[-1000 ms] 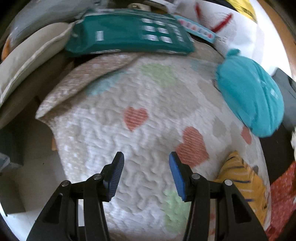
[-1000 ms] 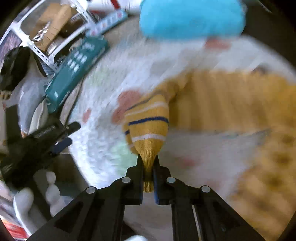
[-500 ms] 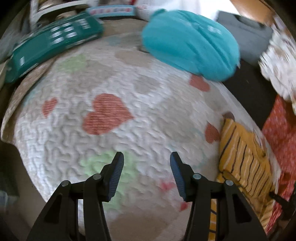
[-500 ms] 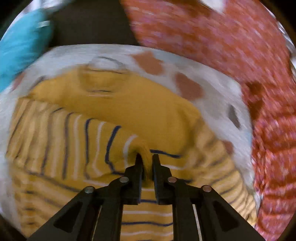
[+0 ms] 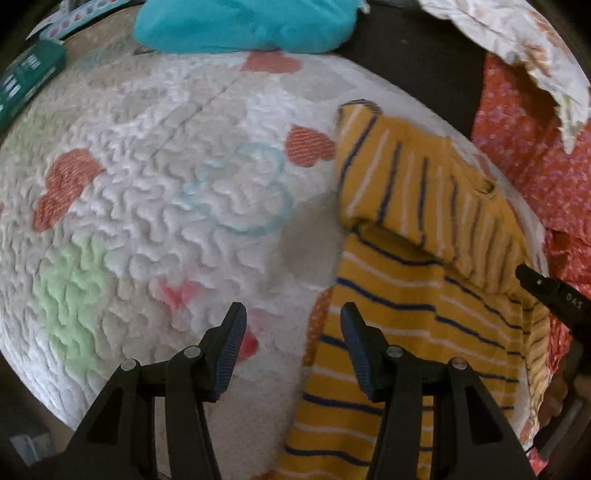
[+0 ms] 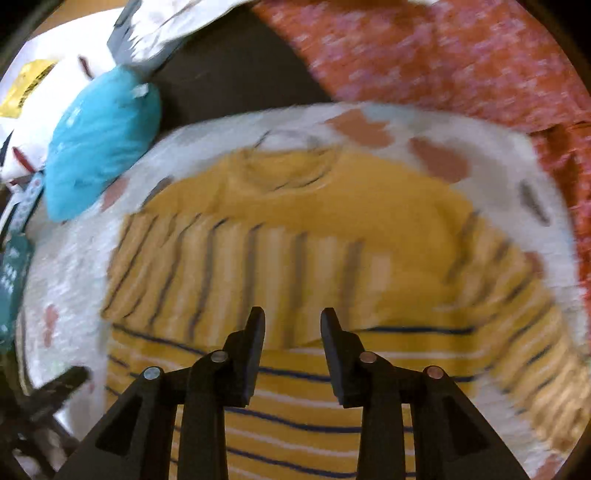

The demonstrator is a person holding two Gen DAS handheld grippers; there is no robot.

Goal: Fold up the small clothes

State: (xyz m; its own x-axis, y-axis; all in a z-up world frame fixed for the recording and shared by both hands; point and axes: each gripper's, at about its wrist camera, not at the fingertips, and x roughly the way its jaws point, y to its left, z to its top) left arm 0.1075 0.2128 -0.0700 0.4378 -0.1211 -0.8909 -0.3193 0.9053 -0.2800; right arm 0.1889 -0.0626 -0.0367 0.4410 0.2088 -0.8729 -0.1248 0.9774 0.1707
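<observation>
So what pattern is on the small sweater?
Mustard yellow sweater with thin navy and white stripes, clearest in the left wrist view.

White quilted blanket [image 5: 155, 155] with red, green and pale blue hearts is covering the work surface, crinkly stitching showing all over. Bright blue bundle of cloth [image 5: 243, 22] is lying at the blanket's far edge; it's also showing at upper left in the right wrist view [image 6: 99, 147]. Dark green box [image 5: 26, 77] with white markings is sitting at the far left edge. Red speckled fabric [image 5: 535, 147] is lying beyond the blanket's right side. Crumpled white printed cloth [image 5: 517, 29] is overlapping the red fabric at top right
</observation>
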